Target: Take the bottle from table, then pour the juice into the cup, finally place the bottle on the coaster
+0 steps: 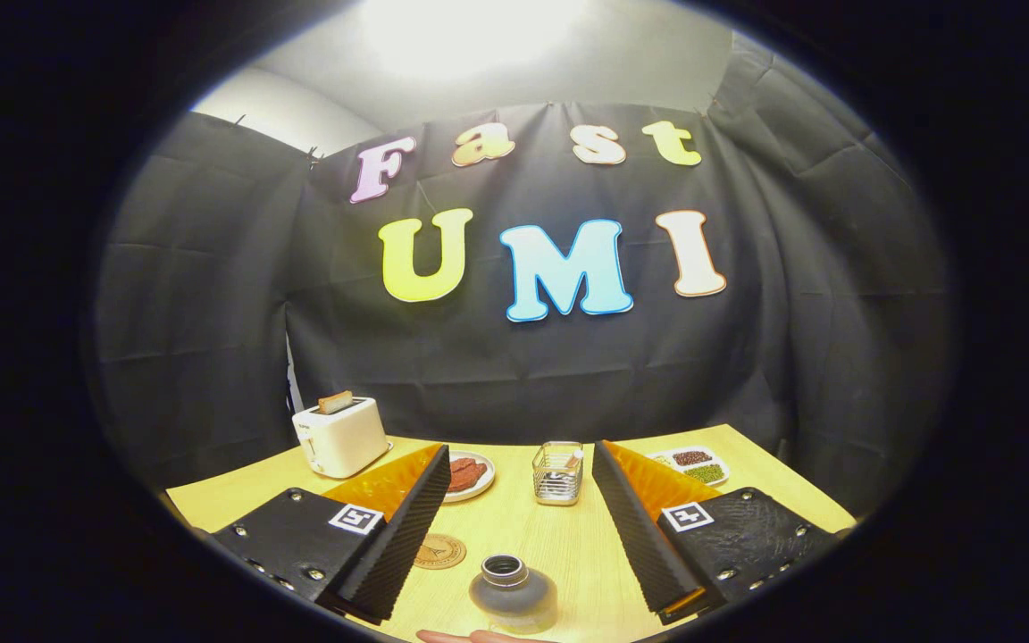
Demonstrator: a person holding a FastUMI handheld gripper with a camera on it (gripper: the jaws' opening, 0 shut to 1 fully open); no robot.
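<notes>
Bottle (512,593) first: it stands upright on the desk (568,545), mouth open and facing up, low between the two fingers of our hand-held gripper (521,536) and a little nearer to us than their tips. The fingers are spread wide, touching nothing, so we judge the bottle is not yet taken. Its long axis runs vertical, so we think the fingers must drop and close on its sides. A fingertip (470,636) shows just below the bottle. The coaster (439,551) lies just left of the bottle, beside the left finger. We count one bottle, one coaster, one glass cup (557,472) beyond the fingers, one toaster (340,435), one plate (470,474) and one tray (695,465).
</notes>
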